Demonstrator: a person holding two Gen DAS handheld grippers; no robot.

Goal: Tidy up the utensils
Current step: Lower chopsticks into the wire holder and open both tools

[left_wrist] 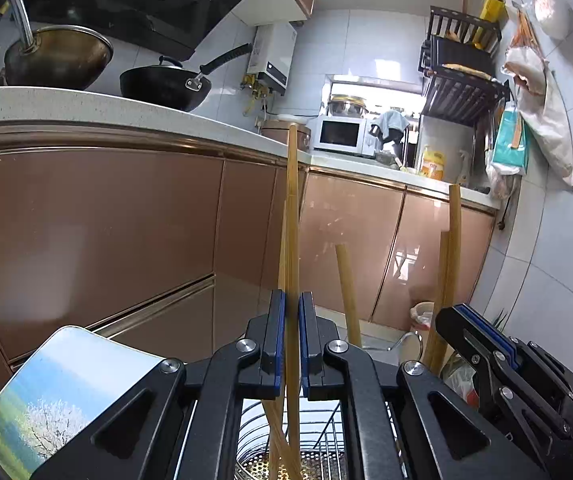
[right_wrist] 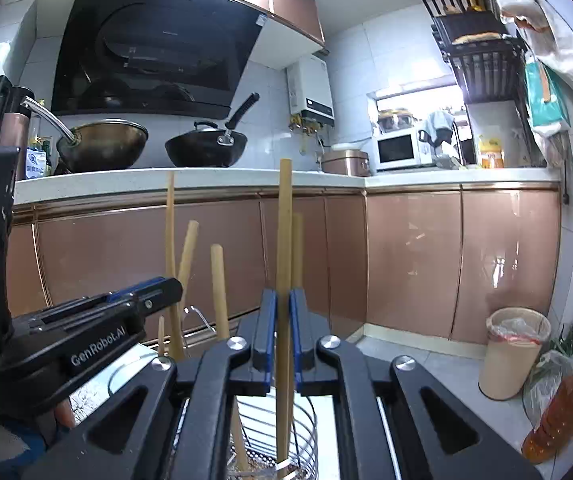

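Note:
My left gripper [left_wrist: 292, 304] is shut on upright bamboo chopsticks [left_wrist: 292, 200], whose lower ends reach down into a wire utensil holder [left_wrist: 326, 444] with a perforated bottom. My right gripper [right_wrist: 282, 300] is likewise shut on upright bamboo chopsticks [right_wrist: 284, 220] over the same wire holder [right_wrist: 310, 428]. A loose chopstick [right_wrist: 218, 288] leans in the holder between the two grippers. In the left wrist view the right gripper [left_wrist: 452, 316] shows at the right. In the right wrist view the left gripper [right_wrist: 172, 286] shows at the left.
A board with a landscape picture [left_wrist: 66, 392] stands left of the holder. Copper-coloured cabinet doors [right_wrist: 406, 260] face me under a white counter [right_wrist: 214, 182] bearing two woks and a microwave. A lined waste bin [right_wrist: 514, 352] and an oil bottle [right_wrist: 562, 412] stand on the floor at right.

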